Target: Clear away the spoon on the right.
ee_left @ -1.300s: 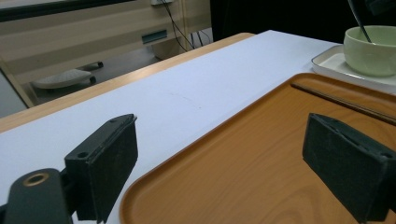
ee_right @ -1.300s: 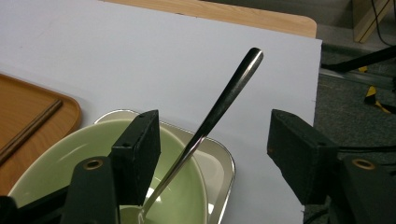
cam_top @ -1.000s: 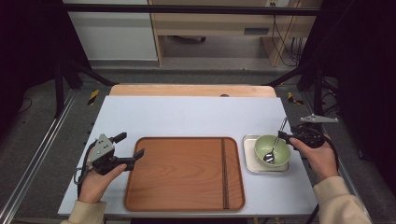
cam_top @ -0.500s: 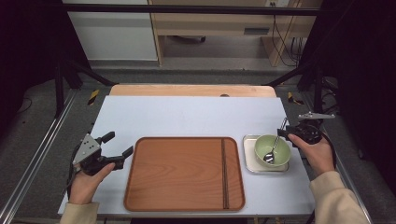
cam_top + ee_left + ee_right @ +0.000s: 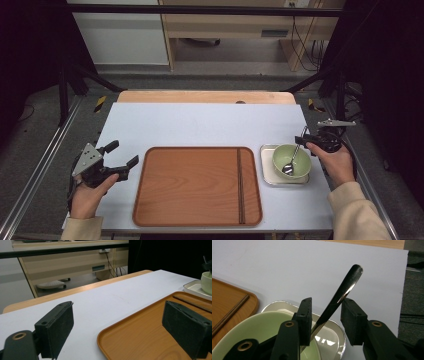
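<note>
The spoon (image 5: 292,161) stands in the green bowl (image 5: 291,162), which sits on a small metal dish (image 5: 267,172) at the table's (image 5: 200,125) 3 o'clock side, just right of the wooden tray (image 5: 195,185). Its long axis rises from the bowl toward 1 o'clock, handle tip uppermost. The right tongs (image 5: 309,141) are the nearer pair: in the right gripper view the handle (image 5: 338,298) passes between the two pads, against the left pad (image 5: 305,317) and clear of the right one, so the jaws stand apart and not yet clamped. The left tongs (image 5: 122,156), also apart and empty, hover at the tray's 9 o'clock edge, well apart from the spoon. A likely closing would catch the mid-handle.
</note>
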Demonstrator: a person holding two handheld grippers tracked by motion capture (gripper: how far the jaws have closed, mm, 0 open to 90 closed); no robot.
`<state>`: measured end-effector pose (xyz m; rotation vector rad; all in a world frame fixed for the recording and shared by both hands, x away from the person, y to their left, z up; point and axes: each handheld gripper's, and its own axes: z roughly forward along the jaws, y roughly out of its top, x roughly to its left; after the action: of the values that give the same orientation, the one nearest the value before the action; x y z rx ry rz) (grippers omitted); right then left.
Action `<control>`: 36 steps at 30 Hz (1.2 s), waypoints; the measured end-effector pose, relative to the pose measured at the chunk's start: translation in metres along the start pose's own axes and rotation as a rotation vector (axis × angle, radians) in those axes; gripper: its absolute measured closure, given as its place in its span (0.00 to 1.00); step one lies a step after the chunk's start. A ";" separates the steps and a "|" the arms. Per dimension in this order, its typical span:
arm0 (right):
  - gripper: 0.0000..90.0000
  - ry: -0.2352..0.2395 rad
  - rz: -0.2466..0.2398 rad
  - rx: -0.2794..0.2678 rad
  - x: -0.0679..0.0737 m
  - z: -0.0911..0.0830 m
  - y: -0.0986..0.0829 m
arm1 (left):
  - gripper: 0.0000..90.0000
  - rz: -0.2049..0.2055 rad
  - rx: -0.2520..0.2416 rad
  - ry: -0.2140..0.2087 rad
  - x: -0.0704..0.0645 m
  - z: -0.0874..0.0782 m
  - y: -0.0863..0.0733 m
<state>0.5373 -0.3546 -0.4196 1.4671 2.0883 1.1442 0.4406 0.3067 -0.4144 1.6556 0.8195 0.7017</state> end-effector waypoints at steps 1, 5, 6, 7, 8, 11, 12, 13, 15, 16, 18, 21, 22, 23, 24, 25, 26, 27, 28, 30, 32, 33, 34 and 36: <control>0.70 0.001 0.000 0.000 -0.001 0.000 0.000 | 0.11 -0.003 -0.001 0.001 0.000 0.000 0.000; 0.73 0.014 0.012 -0.010 -0.002 -0.001 0.000 | 0.11 0.001 0.001 0.000 0.000 0.000 0.000; 0.74 0.015 0.014 -0.009 -0.002 -0.001 0.000 | 0.11 0.002 0.001 -0.001 0.000 0.000 0.000; 0.74 0.017 0.015 -0.008 -0.002 -0.001 0.000 | 0.11 0.002 0.001 -0.002 0.000 0.000 0.000; 0.75 0.018 0.016 -0.006 -0.002 -0.001 0.000 | 0.11 0.002 0.002 -0.002 0.000 0.000 0.000; 0.76 0.022 0.020 -0.007 -0.002 0.000 0.000 | 0.11 0.001 0.001 -0.001 0.000 0.000 0.000; 0.76 0.024 0.019 -0.007 -0.002 0.000 0.000 | 0.11 0.000 0.001 0.000 0.000 0.000 0.000; 0.77 0.027 0.020 -0.007 -0.002 0.000 0.000 | 0.11 -0.001 0.001 0.000 0.000 0.000 0.000; 0.76 0.025 0.018 -0.004 -0.002 0.000 0.000 | 0.11 0.000 0.002 0.000 0.000 0.000 0.000; 0.76 0.026 0.023 -0.005 -0.002 0.001 0.000 | 0.11 0.000 0.003 0.000 0.000 0.000 0.000; 0.76 0.028 0.016 -0.003 -0.002 0.001 0.000 | 0.11 0.001 0.005 0.000 0.000 0.000 0.000; 0.78 0.031 0.017 -0.007 -0.002 0.001 0.000 | 0.11 0.000 0.005 0.000 0.000 0.000 0.000; 0.79 0.032 0.017 -0.007 -0.002 0.001 0.000 | 0.11 0.000 0.004 0.000 0.001 0.000 0.000; 0.80 0.033 0.019 -0.007 -0.002 0.001 0.000 | 0.11 -0.001 0.004 0.000 0.001 0.000 0.000; 0.81 0.034 0.021 -0.006 -0.001 0.001 0.000 | 0.11 -0.001 0.004 0.000 0.001 0.000 -0.001; 0.82 0.040 0.025 -0.007 -0.001 0.001 0.000 | 0.11 -0.003 0.004 0.001 0.001 0.000 -0.001; 0.83 0.041 0.024 -0.008 -0.001 0.000 0.001 | 0.11 -0.003 0.004 0.001 0.001 0.000 -0.001; 0.84 0.044 0.028 -0.010 -0.001 0.000 0.001 | 0.11 -0.003 0.005 0.001 0.001 0.000 -0.001; 0.85 0.045 0.024 -0.013 -0.002 0.000 0.001 | 0.11 -0.006 0.005 0.002 0.001 0.000 -0.001; 0.85 0.050 0.027 -0.018 -0.001 -0.001 0.001 | 0.12 -0.007 0.007 0.002 0.002 -0.001 -0.001; 0.85 0.051 0.021 -0.022 -0.001 -0.001 0.001 | 0.12 -0.004 0.010 0.003 0.002 -0.001 -0.001; 0.86 0.056 0.014 -0.025 -0.001 -0.002 0.001 | 0.12 -0.006 0.010 0.003 0.003 -0.001 -0.001; 0.86 0.060 0.018 -0.028 0.000 -0.002 0.002 | 0.12 -0.011 0.011 0.005 0.003 -0.001 -0.002; 0.87 0.063 0.025 -0.033 0.001 -0.004 0.002 | 0.12 -0.012 0.012 0.005 0.003 -0.001 -0.002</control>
<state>0.5357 -0.3548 -0.4158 1.4643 2.0881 1.2439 0.4415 0.3102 -0.4157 1.6585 0.8378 0.6935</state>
